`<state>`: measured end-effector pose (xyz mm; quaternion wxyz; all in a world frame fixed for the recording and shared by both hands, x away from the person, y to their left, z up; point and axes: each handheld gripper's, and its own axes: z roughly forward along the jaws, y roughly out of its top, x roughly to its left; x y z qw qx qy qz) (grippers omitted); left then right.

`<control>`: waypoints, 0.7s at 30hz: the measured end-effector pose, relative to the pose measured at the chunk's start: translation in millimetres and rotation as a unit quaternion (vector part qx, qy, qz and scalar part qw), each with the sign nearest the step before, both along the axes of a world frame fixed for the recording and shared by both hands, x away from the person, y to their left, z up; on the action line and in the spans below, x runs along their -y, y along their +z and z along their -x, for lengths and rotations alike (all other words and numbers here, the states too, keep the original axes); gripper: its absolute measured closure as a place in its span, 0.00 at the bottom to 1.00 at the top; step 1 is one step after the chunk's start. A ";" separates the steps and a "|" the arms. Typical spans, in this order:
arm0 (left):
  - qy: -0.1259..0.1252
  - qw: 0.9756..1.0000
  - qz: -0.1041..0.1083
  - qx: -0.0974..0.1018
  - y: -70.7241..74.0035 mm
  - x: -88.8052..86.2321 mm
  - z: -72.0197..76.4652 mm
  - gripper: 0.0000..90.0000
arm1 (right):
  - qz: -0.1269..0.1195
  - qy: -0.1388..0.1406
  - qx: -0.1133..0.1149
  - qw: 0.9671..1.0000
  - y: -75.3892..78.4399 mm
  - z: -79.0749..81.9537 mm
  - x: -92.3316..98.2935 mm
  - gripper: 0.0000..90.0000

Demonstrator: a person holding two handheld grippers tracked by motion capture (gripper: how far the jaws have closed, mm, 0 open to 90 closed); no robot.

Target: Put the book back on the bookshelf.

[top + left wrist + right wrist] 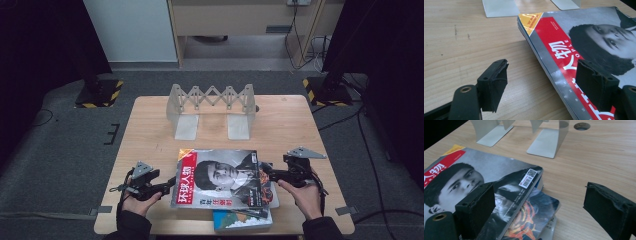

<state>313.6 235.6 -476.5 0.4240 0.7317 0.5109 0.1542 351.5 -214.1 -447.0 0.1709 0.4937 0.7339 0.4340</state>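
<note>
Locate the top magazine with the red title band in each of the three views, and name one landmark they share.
High view: the top magazine lies on the stack at the table's near edge, between the two grippers.
Left gripper view: it fills the right half, its edge between the open jaws.
Right gripper view: it lies at left, under the left jaw.
Shared landmark: the grey folding book rack behind the magazine.

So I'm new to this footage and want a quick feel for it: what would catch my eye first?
The magazine with the red title strip, lying on top of a stack at the near edge of the wooden table. The left gripper and right gripper flank it, jaws open, each straddling a side edge of the cover. Behind stands a grey expandable book rack, empty.
</note>
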 end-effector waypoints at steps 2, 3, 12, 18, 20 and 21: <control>-0.001 1.000 0.004 -0.006 -1.3 0.8 0.5 0.27 | 0.004 0.008 -0.003 1.000 -1.5 0.8 -4.1 0.11; -0.002 1.000 0.003 -0.008 -1.7 1.0 0.7 0.27 | 0.007 0.011 -0.006 1.000 -2.6 1.2 -6.1 0.11; -0.010 1.000 0.010 -0.028 -6.3 6.7 3.5 0.27 | 0.018 0.036 -0.021 0.999 -14.6 5.2 -21.8 0.11; -0.019 0.999 0.011 -0.041 -9.9 11.3 5.7 0.27 | 0.020 0.049 -0.032 0.998 -23.1 8.3 -29.9 0.14; -0.023 0.999 0.012 -0.046 -10.7 13.0 6.5 0.27 | 0.024 0.055 -0.034 0.998 -26.4 9.1 -33.0 0.14; -0.023 0.999 0.012 -0.046 -10.7 13.0 6.5 0.27 | 0.025 0.058 -0.037 0.997 -27.8 9.6 -34.5 0.15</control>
